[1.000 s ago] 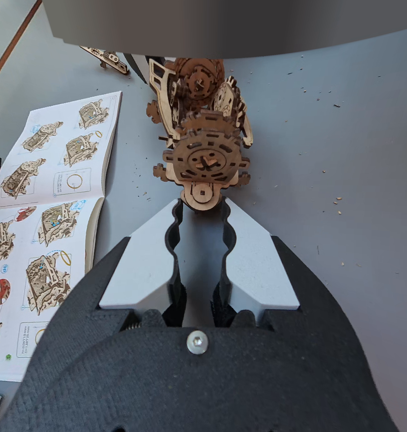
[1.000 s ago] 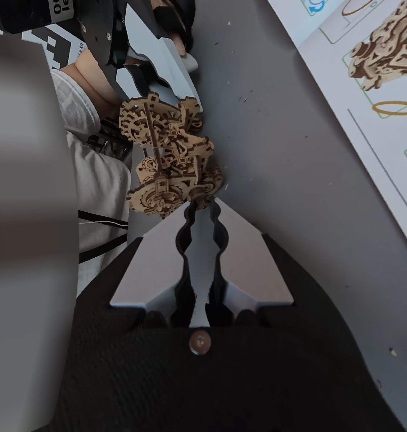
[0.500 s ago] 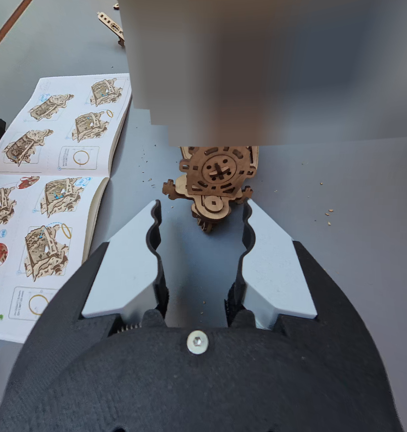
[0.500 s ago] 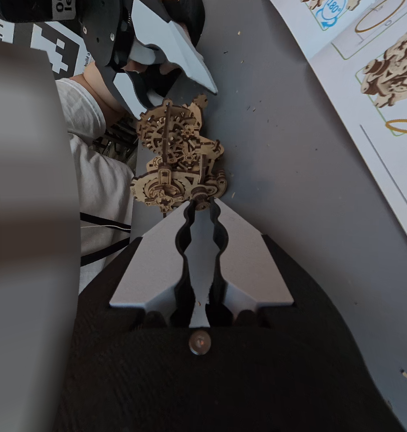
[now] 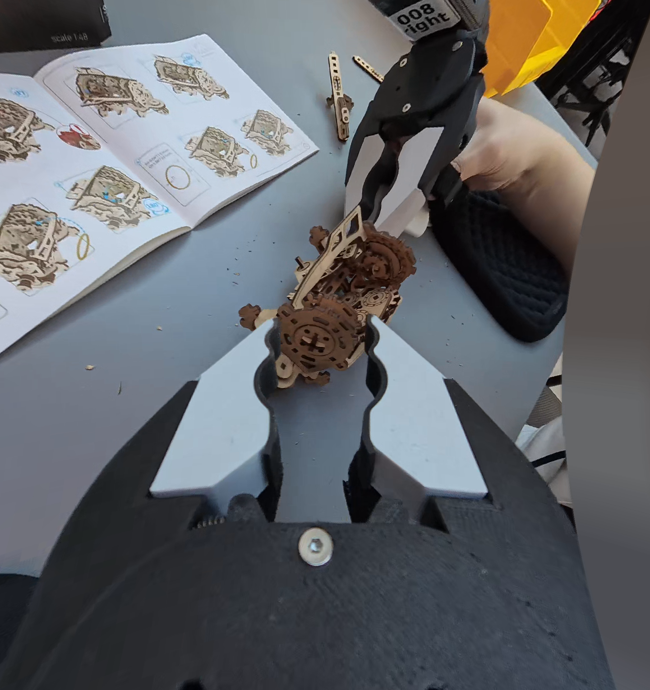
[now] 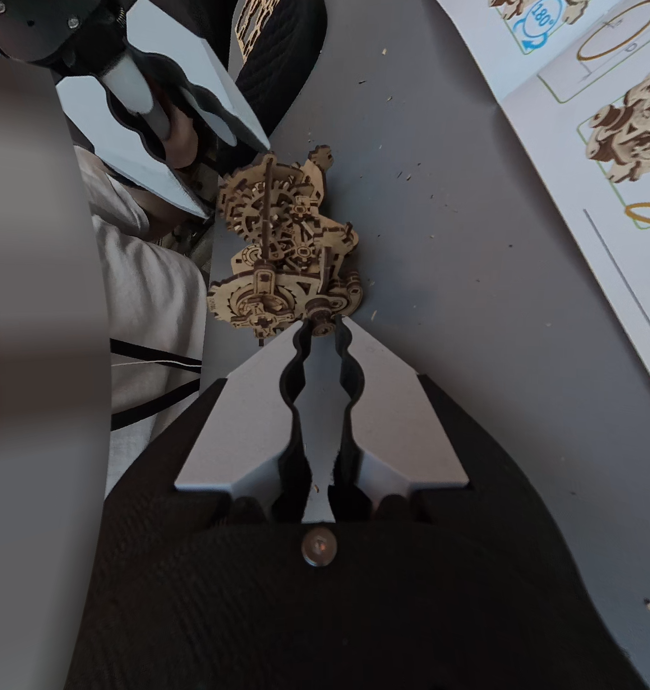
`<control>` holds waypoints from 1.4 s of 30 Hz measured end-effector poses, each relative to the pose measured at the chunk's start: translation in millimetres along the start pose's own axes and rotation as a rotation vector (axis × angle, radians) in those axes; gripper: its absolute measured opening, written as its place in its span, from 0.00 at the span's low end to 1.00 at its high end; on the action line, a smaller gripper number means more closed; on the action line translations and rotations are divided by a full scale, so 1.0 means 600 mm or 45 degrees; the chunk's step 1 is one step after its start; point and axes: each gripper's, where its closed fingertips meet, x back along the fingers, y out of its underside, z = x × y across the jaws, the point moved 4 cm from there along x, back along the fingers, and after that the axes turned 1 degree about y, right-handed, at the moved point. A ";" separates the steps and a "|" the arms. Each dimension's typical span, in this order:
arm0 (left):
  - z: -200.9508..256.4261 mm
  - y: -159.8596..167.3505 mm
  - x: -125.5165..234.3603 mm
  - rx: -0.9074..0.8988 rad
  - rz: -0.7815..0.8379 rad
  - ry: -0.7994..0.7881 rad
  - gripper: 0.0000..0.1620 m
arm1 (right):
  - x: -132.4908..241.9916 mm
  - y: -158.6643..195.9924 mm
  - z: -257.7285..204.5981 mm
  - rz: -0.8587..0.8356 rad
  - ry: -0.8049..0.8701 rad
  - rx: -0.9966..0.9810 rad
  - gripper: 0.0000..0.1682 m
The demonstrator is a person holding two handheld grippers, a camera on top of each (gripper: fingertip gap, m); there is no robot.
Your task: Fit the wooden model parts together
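Note:
The wooden model point(image 5: 347, 283), a cluster of gears in a light frame, is tilted over the grey table point(image 5: 166, 298) near its edge. My left gripper point(image 5: 321, 326) is open, its jaws standing on either side of the model's large dark gear point(image 5: 317, 338) and very close to it. My right gripper point(image 6: 321, 321) is shut on a small round hub point(image 6: 321, 325) at the model's other end. The right gripper also shows in the left wrist view point(image 5: 368, 220). The left gripper also shows at the top left of the right wrist view point(image 6: 237, 183).
An open instruction booklet point(image 5: 129, 149) lies to the left and also shows in the right wrist view point(image 6: 596, 149). Loose wooden parts point(image 5: 340, 100) lie beyond the model. A black box point(image 5: 43, 26), a yellow bin point(image 5: 521, 44), a hand point(image 5: 510, 160) and dark knitted fabric point(image 5: 502, 269) are around. Wood crumbs dot the table. My right fingertips sit around 9 cm from my left ones.
My left gripper let go of the model's small end disc, opened wide, swung round and has narrowed around the large gear. My right gripper has kept hold of the hub.

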 end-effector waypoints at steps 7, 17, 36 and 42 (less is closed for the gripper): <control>0.001 0.009 -0.012 -0.050 -0.094 -0.104 0.27 | 0.000 0.001 -0.001 -0.005 0.022 0.012 0.07; -0.026 0.025 0.008 0.244 0.007 0.050 0.14 | -0.003 -0.003 -0.004 0.015 0.047 0.039 0.07; 0.000 0.038 0.003 -0.318 -0.128 -0.485 0.26 | 0.000 0.002 -0.007 0.038 0.059 0.056 0.07; -0.017 0.050 -0.010 -0.352 -0.205 -0.613 0.24 | 0.001 0.003 -0.008 0.038 0.063 0.059 0.07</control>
